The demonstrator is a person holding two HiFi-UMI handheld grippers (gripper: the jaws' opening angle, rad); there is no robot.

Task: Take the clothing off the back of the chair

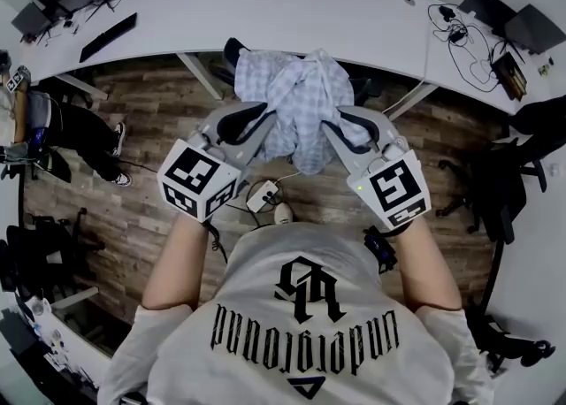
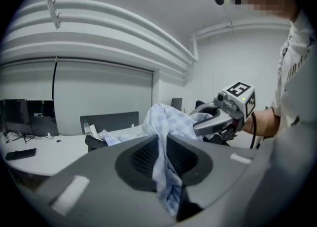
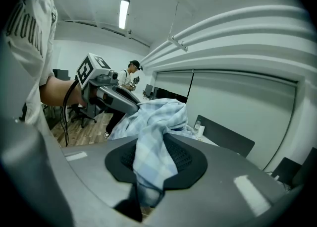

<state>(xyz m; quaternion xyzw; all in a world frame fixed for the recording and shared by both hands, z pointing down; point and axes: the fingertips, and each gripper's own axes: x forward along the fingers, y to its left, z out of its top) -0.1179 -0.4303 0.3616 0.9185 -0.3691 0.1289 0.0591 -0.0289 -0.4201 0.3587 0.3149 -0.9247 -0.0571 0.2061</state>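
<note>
A light blue plaid shirt [image 1: 299,98] hangs bunched between my two grippers, over the black chair [image 1: 233,48] that stands at the desk. My left gripper [image 1: 262,126] is shut on the shirt's left side; in the left gripper view the cloth [image 2: 163,171] runs pinched between the dark pads. My right gripper [image 1: 334,132] is shut on the right side, with the fabric [image 3: 148,164] squeezed between its pads. Each gripper shows in the other's view: the right gripper [image 2: 205,123] and the left gripper [image 3: 130,106]. Most of the chair back is hidden under the shirt.
A curved white desk [image 1: 345,14] runs across the back, with a keyboard [image 1: 108,37] at left and cables and laptops [image 1: 495,49] at right. A power strip [image 1: 263,194] lies on the wood floor. A seated person [image 1: 75,129] is at left, office chairs [image 1: 495,195] at right.
</note>
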